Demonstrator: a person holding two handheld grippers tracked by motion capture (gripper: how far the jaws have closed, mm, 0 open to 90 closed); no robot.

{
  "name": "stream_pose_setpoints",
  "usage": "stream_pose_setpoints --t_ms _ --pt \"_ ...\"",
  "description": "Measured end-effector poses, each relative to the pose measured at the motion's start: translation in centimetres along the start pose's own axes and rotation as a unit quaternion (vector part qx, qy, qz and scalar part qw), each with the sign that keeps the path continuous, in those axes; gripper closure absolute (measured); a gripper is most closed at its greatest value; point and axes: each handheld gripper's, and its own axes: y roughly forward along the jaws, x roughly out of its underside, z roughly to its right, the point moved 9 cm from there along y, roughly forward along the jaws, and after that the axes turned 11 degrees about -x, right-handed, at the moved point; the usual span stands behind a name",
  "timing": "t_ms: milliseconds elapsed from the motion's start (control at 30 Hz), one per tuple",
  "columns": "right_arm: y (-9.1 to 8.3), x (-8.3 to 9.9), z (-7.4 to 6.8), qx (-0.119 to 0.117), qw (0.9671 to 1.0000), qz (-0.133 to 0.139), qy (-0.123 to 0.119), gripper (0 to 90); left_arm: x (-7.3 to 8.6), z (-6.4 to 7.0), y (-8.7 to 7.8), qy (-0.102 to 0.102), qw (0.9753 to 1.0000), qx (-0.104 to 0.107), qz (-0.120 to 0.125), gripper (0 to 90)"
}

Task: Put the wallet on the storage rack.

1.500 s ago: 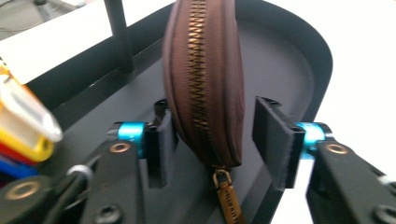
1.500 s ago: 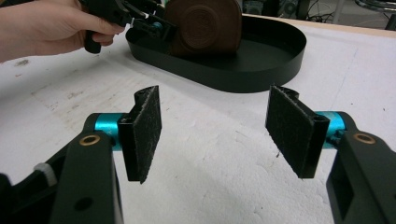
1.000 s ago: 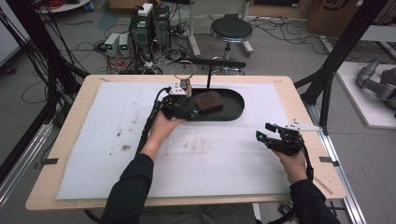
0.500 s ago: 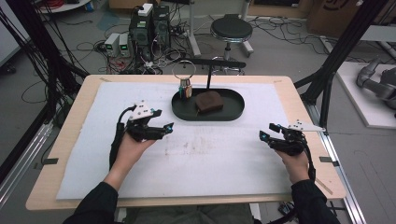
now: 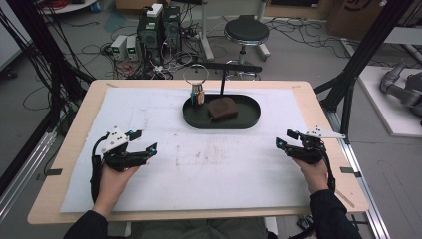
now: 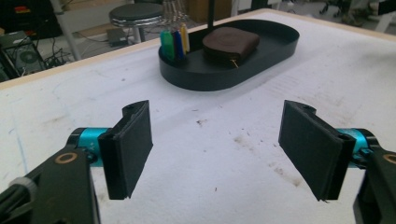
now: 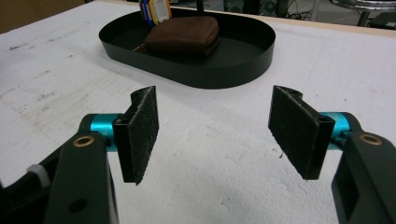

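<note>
A high view looks down on a pale wooden worktop [image 5: 318, 99] covered by a stained white sheet [image 5: 209, 164]. A person's two forearms enter from the bottom edge, each hand holding a set of tongs.

The left tongs [image 5: 144, 142] sit at the lower left of the frame, resting low over the sheet, their jaws spread wide with nothing between them. In the left gripper view the two black pads [image 6: 130, 147] stand far apart, framing bare sheet.

The right tongs [image 5: 284, 139] sit at the lower right of the frame — also gaping, also empty. In the right gripper view the felt-faced pads [image 7: 140, 133] are well apart over the white surface.

Toward the upper centre of the high view lies a black oval tray [image 5: 249, 119], well apart from both tongs. Inside it, near the middle, rests a brown leather pouch [image 5: 222, 108], lying flat. At the tray's left end stands a bunch of coloured key tags [image 5: 197, 94] — green, blue and yellow in the left gripper view — hanging from a wire ring [image 5: 195, 74].

Beyond the worktop's far edge, at the top of the frame, are a round black stool [image 5: 246, 31] and computer towers [image 5: 160, 27] among tangled cables on the floor.
</note>
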Motion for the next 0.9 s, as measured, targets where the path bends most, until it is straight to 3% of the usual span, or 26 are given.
stream_pose_setpoints --t_ms 167,533,900 --pt "0.2 0.1 0.1 0.000 1.0000 -0.003 0.004 34.3 0.0 0.0 -0.2 -0.001 1.0000 -0.006 0.004 25.6" --pt "0.3 0.2 0.1 0.001 1.0000 -0.007 0.001 34.3 0.5 1.2 0.1 0.001 0.9999 0.016 0.002 25.6" --pt "0.3 0.2 0.3 0.003 1.0000 -0.006 0.001 34.3 0.9 0.5 0.3 -0.005 1.0000 0.003 -0.003 25.6"
